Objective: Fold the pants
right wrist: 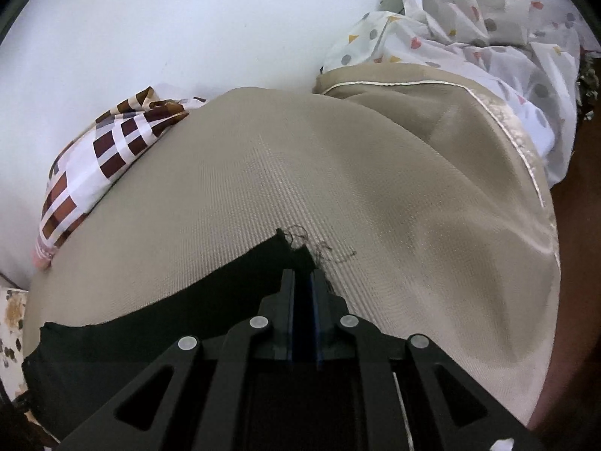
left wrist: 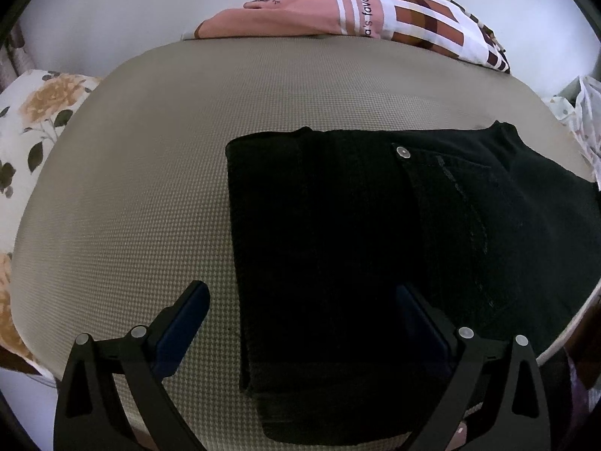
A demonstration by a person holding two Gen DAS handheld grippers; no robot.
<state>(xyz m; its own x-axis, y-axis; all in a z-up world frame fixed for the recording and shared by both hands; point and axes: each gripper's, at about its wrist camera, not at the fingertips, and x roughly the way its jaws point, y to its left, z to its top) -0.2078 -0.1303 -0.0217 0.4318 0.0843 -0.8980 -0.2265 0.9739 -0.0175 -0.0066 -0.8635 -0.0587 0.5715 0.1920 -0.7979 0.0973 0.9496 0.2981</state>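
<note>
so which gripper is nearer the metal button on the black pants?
Left. The left gripper hangs open over the folded pants, the button just ahead. The right gripper is shut on a frayed pants corner; no button in its view.

Beige cover (left wrist: 150, 188): broad bare stretch left of the black pants (left wrist: 338, 244), clear for approach. Far edge blocked by a checked pink pillow (left wrist: 375, 11) lying on the rim. Right side: crumpled dotted sheet (right wrist: 488, 30) heaped past the cover's trimmed edge (bare cloth between it and the pants). Floral fabric (left wrist: 33, 120) borders the left.
</note>
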